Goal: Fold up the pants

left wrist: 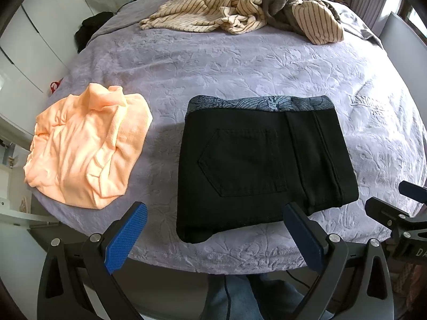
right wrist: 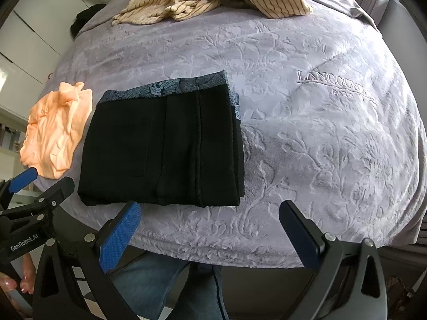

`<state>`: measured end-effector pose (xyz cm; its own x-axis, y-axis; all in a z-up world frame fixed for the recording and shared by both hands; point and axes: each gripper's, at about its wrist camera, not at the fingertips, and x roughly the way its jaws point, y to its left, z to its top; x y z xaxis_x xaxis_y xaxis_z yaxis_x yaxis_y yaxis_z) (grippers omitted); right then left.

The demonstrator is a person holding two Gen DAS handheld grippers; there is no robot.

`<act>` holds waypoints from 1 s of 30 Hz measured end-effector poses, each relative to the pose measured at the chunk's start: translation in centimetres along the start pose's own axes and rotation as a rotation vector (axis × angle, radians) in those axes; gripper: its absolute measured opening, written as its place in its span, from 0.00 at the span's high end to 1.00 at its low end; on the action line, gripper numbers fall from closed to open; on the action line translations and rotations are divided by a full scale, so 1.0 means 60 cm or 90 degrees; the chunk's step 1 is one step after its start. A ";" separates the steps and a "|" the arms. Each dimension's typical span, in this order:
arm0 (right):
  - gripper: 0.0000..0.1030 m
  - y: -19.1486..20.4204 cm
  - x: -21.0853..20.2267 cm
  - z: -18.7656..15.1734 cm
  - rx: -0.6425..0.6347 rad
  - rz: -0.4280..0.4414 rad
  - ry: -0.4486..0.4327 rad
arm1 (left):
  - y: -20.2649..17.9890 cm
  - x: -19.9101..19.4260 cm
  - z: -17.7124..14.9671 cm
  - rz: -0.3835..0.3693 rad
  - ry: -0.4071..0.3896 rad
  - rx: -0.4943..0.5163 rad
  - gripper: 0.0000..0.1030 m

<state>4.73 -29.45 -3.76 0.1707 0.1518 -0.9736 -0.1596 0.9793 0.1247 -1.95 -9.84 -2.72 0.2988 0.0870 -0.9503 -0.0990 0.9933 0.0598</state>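
Note:
The black pants (left wrist: 256,165) lie folded into a flat rectangle on the lilac bed cover, with a blue patterned waistband along the far edge and a back pocket facing up. In the right wrist view the black pants (right wrist: 162,146) sit left of centre. My left gripper (left wrist: 216,213) is open, just short of the pants' near edge, its blue pads (left wrist: 128,237) wide apart and empty. My right gripper (right wrist: 210,213) is open too, near the pants' near right corner, holding nothing. The left gripper (right wrist: 24,186) also shows at the left edge of the right wrist view.
An orange garment (left wrist: 85,144) lies crumpled left of the pants. A heap of striped beige clothes (left wrist: 240,13) covers the far side of the bed (right wrist: 333,133). White cupboards (left wrist: 32,40) stand to the left. A person's jeans-clad legs (right wrist: 160,288) are below the bed's near edge.

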 end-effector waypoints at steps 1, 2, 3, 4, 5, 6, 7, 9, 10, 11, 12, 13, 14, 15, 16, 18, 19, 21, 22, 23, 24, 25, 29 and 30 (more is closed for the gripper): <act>0.00 0.000 0.000 0.000 0.000 0.000 0.000 | -0.001 0.000 0.000 0.001 0.000 -0.001 0.01; 0.00 0.000 0.000 0.000 0.000 0.000 -0.001 | -0.001 0.000 0.000 0.001 0.000 -0.002 0.01; 0.00 0.000 0.000 0.000 0.000 0.000 -0.001 | -0.001 0.000 0.000 0.001 0.001 -0.002 0.01; 0.00 0.000 0.000 0.000 0.000 0.000 -0.001 | -0.002 0.000 0.000 0.001 0.001 -0.003 0.01; 0.00 0.000 0.000 0.000 0.000 0.000 -0.001 | -0.001 -0.001 0.000 0.001 0.001 -0.003 0.01; 0.00 0.000 0.000 0.000 0.000 0.000 -0.001 | -0.001 -0.001 0.000 0.001 0.000 -0.003 0.01; 0.00 0.000 0.000 0.000 0.000 0.000 -0.001 | -0.001 -0.001 0.000 0.000 0.000 -0.002 0.01; 0.00 0.000 0.000 0.000 0.000 0.000 -0.001 | 0.000 -0.001 0.000 0.000 -0.001 -0.003 0.01; 0.00 0.000 0.000 0.001 0.000 0.000 -0.001 | 0.000 -0.001 0.000 0.000 0.000 -0.003 0.01; 0.00 0.000 0.000 0.001 0.000 0.000 -0.001 | 0.000 -0.001 0.000 0.000 0.001 -0.003 0.01; 0.00 0.000 0.000 0.001 0.000 0.000 -0.001 | 0.001 -0.001 0.000 -0.001 0.001 -0.003 0.01; 0.00 0.000 -0.001 0.001 0.000 0.000 -0.001 | 0.000 -0.002 0.000 -0.002 0.000 -0.004 0.01; 0.00 0.001 0.000 0.000 -0.001 0.000 -0.001 | 0.000 -0.002 0.001 -0.002 0.000 -0.005 0.01; 0.00 0.002 0.000 -0.001 -0.001 0.000 -0.001 | 0.000 -0.003 0.001 -0.002 0.000 -0.005 0.01; 0.00 0.003 0.001 -0.001 -0.001 0.000 -0.001 | 0.000 -0.002 0.000 -0.001 0.001 -0.005 0.01; 0.00 0.003 0.001 -0.002 -0.001 0.000 -0.001 | 0.002 -0.002 0.001 -0.004 0.002 -0.007 0.01; 0.00 0.003 0.001 -0.001 -0.001 0.000 -0.001 | 0.000 -0.002 0.000 -0.004 0.002 -0.008 0.01; 0.00 0.002 0.001 -0.001 -0.001 0.000 -0.001 | -0.001 -0.003 0.000 -0.004 0.003 -0.010 0.01; 0.00 0.002 0.001 -0.001 -0.001 0.000 -0.001 | -0.002 -0.003 0.000 -0.004 0.003 -0.010 0.01; 0.00 0.003 0.001 -0.001 -0.001 0.000 0.000 | -0.001 -0.003 0.000 -0.004 0.002 -0.010 0.01; 0.00 0.002 0.001 0.000 -0.001 0.000 0.000 | -0.001 -0.004 0.000 -0.005 0.001 -0.009 0.01; 0.00 0.003 0.001 -0.001 -0.002 0.000 0.000 | -0.002 -0.003 0.000 -0.005 0.001 -0.010 0.01; 0.00 0.005 0.003 -0.002 -0.005 -0.002 0.001 | -0.004 -0.004 0.000 -0.006 -0.002 -0.012 0.01; 0.00 0.004 0.003 0.000 -0.008 -0.002 0.002 | -0.006 -0.005 -0.001 -0.006 -0.002 -0.012 0.01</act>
<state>4.73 -29.19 -3.90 0.1681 0.1475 -0.9747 -0.1705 0.9782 0.1186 -2.04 -10.22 -2.48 0.3026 0.0782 -0.9499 -0.1146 0.9924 0.0452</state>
